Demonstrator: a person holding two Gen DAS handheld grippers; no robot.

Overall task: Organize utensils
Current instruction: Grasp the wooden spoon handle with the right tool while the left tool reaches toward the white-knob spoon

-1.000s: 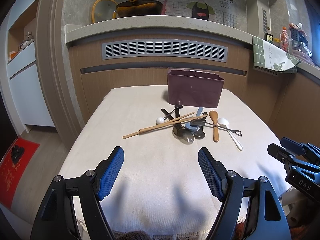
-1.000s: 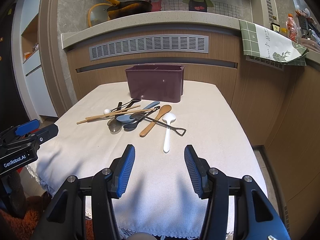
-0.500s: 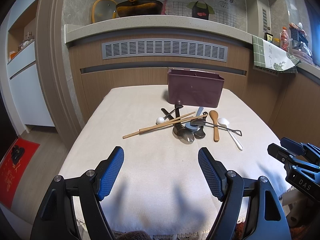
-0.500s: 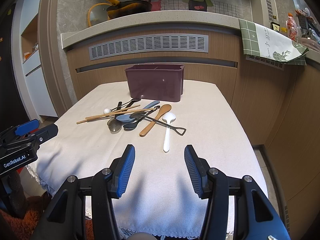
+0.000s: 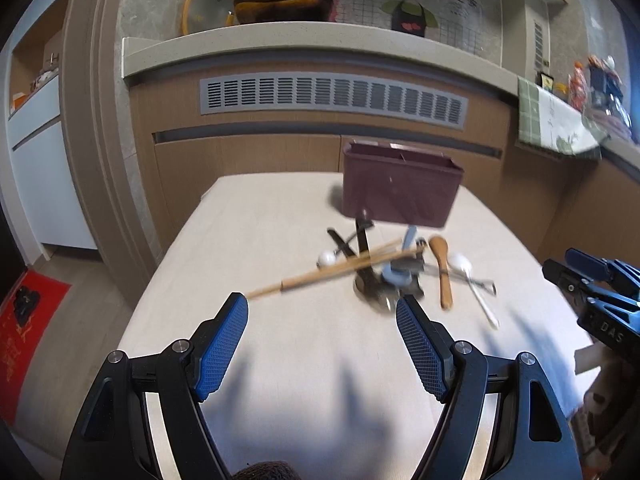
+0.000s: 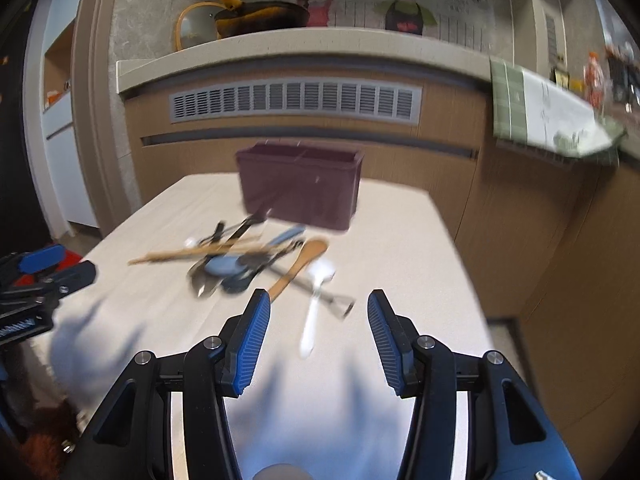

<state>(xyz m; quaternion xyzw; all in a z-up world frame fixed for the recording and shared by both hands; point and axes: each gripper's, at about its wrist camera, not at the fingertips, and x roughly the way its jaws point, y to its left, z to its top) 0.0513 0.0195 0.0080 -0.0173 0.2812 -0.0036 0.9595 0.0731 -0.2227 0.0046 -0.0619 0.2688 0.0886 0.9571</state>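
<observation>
My two cameras look low across the tabletop (image 5: pixel 280 360) toward 12 o'clock, side by side. Both see the utensil pile (image 5: pixel 384 272) (image 6: pixel 248 264) close ahead.

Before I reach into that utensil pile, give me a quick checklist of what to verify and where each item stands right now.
1. Left tongs open, empty: ok.
2. Right tongs open, empty: ok.
3. White spoon lies ahead of the right tongs, at the pile's edge: ok.
4. Chopsticks free to lift: not ok, crossed over other utensils.
5. Maroon holder upright behind the pile: ok.
6. Holder compartments unoccupied: cannot tell, inside hidden.
7. Image sharp: not ok, motion blur.
</observation>
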